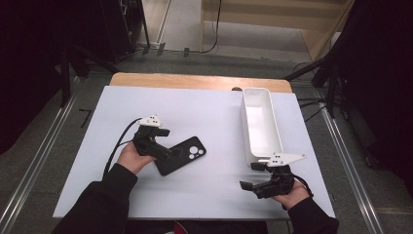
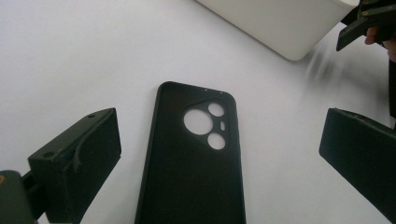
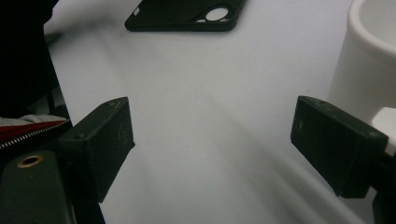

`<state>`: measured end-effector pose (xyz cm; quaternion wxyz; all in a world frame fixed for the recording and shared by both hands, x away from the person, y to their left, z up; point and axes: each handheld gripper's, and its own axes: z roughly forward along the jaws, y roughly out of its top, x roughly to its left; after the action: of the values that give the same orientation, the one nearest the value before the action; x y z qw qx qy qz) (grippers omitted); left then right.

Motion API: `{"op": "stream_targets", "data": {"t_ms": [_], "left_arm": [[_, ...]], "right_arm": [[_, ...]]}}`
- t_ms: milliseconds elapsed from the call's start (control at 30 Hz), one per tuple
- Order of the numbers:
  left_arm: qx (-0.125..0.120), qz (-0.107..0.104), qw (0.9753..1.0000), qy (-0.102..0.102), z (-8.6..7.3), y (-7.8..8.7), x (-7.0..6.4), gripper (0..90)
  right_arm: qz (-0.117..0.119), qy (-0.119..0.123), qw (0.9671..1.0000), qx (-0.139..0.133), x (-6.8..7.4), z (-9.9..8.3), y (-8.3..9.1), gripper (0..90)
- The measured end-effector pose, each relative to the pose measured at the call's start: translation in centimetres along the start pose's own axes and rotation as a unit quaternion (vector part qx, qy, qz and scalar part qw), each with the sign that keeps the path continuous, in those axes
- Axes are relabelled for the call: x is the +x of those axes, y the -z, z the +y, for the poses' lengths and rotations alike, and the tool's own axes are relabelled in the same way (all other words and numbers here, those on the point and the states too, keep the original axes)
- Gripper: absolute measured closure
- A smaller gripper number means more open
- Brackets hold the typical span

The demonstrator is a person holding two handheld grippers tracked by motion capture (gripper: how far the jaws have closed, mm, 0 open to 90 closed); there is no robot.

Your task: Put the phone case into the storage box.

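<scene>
The phone case [image 1: 181,155] lies flat on the white tabletop [image 1: 204,122], left of centre, with its open inner face up and the camera cut-out toward the far right corner. This orientation leaves the thin raised rim exposed along each long edge, which is the only part the jaws can close on.

The left gripper [image 2: 219,154] hovers directly over the near end of the case. Its jaws stand wide open, one on each side of the case and clear of both long edges; nothing is held. In the left gripper view the case runs straight up the gap between the two jaws, so the gripper appears aligned for a grasp across the case width. In the high view, the left gripper [image 1: 155,146] overlaps the lower left corner of the case.

The right gripper [image 1: 258,184] waits near the front right of the tabletop, well apart from the case. Its jaws are also spread wide and empty, pointing left across the bare surface. It sits just in front of the near end of the white bin [image 1: 259,124], a long open container that lies along the right side with nothing visible inside. That position probably keeps the right gripper ready to steady the bin or receive the case.
</scene>
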<state>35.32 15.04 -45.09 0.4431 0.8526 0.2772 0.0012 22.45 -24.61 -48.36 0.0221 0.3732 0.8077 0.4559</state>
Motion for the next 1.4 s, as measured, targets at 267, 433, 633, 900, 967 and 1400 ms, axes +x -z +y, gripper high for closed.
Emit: {"op": "stream_targets", "data": {"t_ms": [267, 433, 633, 900, 967, 1400], "left_arm": [[0.004, 0.018, 0.9997, -0.017, -0.3, -0.5, -0.3, 0.0], [0.009, 0.019, 0.9995, -0.022, -0.5, -0.9, -0.5, 0.0], [0.011, 0.010, 0.9999, -0.006, -1.1, -1.2, -0.2, 0.0], [0.024, 0.024, 0.9992, -0.019, -2.0, -2.2, -0.3, 0.0], [0.026, 0.027, 0.9990, -0.022, -2.1, -2.4, -0.3, 0.0], [0.038, 0.038, 0.9981, -0.029, -3.3, -3.6, -0.3, 0.0]], "right_arm": [[0.000, -0.002, 1.0000, 0.000, 0.0, 0.0, 0.0, 11.6], [0.001, 0.000, 1.0000, 0.000, 0.0, 0.0, 0.0, 11.6], [-0.001, 0.001, 1.0000, 0.000, 0.0, 0.0, 0.0, 11.6], [0.000, 0.003, 1.0000, 0.001, 0.0, 0.0, 0.0, 11.6], [0.000, 0.003, 1.0000, 0.002, 0.0, 0.0, 0.0, 11.6], [0.000, 0.004, 1.0000, 0.003, 0.1, 0.0, -0.1, 11.6]]}}
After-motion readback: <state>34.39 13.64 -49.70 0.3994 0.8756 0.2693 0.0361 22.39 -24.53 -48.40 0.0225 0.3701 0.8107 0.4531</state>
